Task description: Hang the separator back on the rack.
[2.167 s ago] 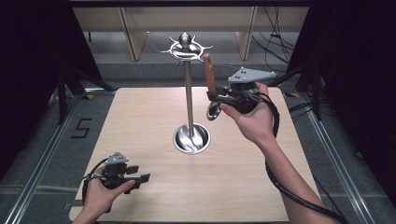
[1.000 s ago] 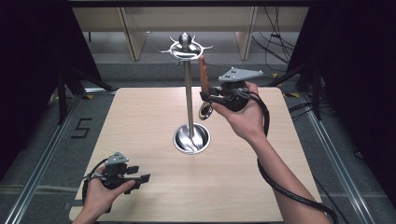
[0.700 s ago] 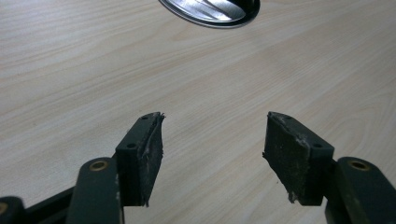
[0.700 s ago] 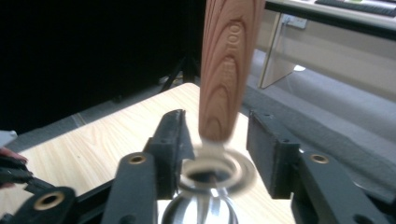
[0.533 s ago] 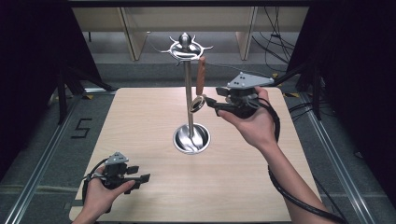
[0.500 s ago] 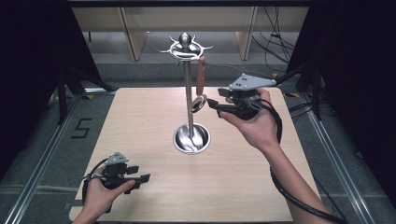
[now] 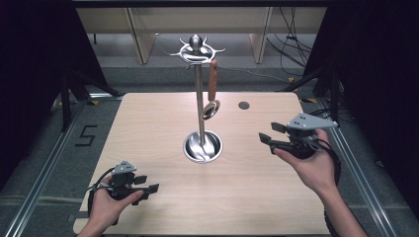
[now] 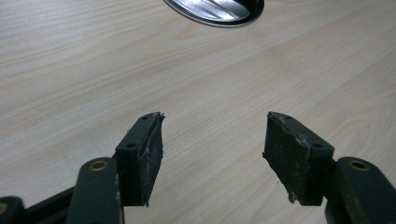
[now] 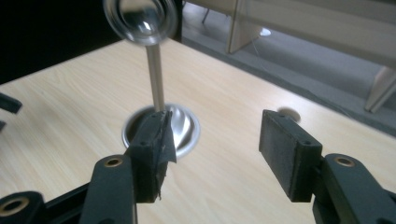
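While nothing is held between its jaws, the right gripper [image 7: 267,139] is seen at the right middle of the high view, jaws spread apart, raised above the wooden table [image 7: 148,128] in a hand [image 7: 311,165]. In the right gripper view the same gripper [image 9: 212,149] is shown with a wide gap between its black pads [image 9: 287,149], and the stand's round base [image 9: 184,128] is framed just behind the left pad. The ladle's bowl [image 9: 140,18] is seen at the upper left of that view, blurred. In the high view the metal stand [image 7: 199,98] is placed at the table's centre, with a hook ring at its top; a ladle [image 7: 212,89] with a brown handle is hung from it, just right of the pole, bowl downward. A small dark hole [image 7: 243,105] is noted on the table to the upper right of the stand. The left gripper [image 7: 146,187] is held low at the lower left of the high view, jaws also parted and empty. In the left gripper view the gripper [image 8: 212,144] is shown over bare wood, with the base's rim [image 8: 215,11] at the top edge.
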Demonstrator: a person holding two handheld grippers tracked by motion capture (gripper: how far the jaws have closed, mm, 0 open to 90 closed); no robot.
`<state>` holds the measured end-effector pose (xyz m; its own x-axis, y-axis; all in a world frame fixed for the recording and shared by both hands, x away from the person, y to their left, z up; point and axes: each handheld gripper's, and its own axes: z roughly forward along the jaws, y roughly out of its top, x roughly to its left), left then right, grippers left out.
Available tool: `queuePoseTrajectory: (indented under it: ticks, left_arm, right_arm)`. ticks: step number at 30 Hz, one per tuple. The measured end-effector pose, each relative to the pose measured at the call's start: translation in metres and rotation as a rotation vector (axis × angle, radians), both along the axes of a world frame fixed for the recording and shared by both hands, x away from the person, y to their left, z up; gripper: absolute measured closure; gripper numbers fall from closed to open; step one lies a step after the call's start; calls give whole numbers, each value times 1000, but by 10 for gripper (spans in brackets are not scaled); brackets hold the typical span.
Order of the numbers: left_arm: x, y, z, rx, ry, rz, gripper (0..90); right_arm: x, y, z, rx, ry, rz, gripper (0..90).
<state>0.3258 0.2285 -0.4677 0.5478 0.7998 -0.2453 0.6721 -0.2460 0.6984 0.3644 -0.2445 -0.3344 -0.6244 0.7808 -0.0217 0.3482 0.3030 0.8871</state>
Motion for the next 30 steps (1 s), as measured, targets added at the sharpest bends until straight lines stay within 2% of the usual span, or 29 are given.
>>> queuePoseTrajectory:
  ticks: [6,11,13,14,16,17,18,20,21,23,24,25,26,27,30]
  left_arm:
    - [-1,0,1,15,-12,4,366]
    - [0,0,-1,8,1,6,366]
    - [0,0,-1,7,0,6,366]
    - [0,0,-1,10,-2,5,366]
    - [0,0,-1,17,-6,2,366]
    - [0,0,0,21,-4,-5,366]
    - [0,1,1,20,5,-9,366]
    - [-1,0,0,17,-6,-4,366]
    - [-1,0,1,29,-7,-4,366]
    - [-1,0,1,18,-11,-13,366]
    - [-1,-2,0,9,-22,9,366]
    - [-1,-2,0,9,-19,2,366]
    - [-2,-2,1,21,-25,-5,366]
    - [-2,-1,2,14,-4,-18,366]
    - [-2,-3,2,14,-5,-15,366]
  right_arm:
    - [-11,-29,-29,1,46,-57,445]
    - [-17,-48,-54,12,97,-97,442]
    - [-19,-54,-64,34,114,-110,442]
    - [-20,-57,-68,20,128,-115,441]
    - [-23,-62,-80,22,169,-128,441]
    - [-24,-64,-86,18,171,-135,441]
    - [-23,-67,-90,10,180,-117,441]
    - [-27,-69,-99,29,211,-145,444]
    - [-28,-71,-102,31,218,-147,446]
    - [-29,-74,-108,31,223,-171,446]
    - [-28,-76,-112,13,208,-157,452]
    - [-28,-77,-114,0,205,-159,457]
    - [-31,-75,-115,20,233,-179,464]
    - [-31,-76,-116,21,231,-175,467]
    - [-30,-78,-116,-6,195,-166,477]
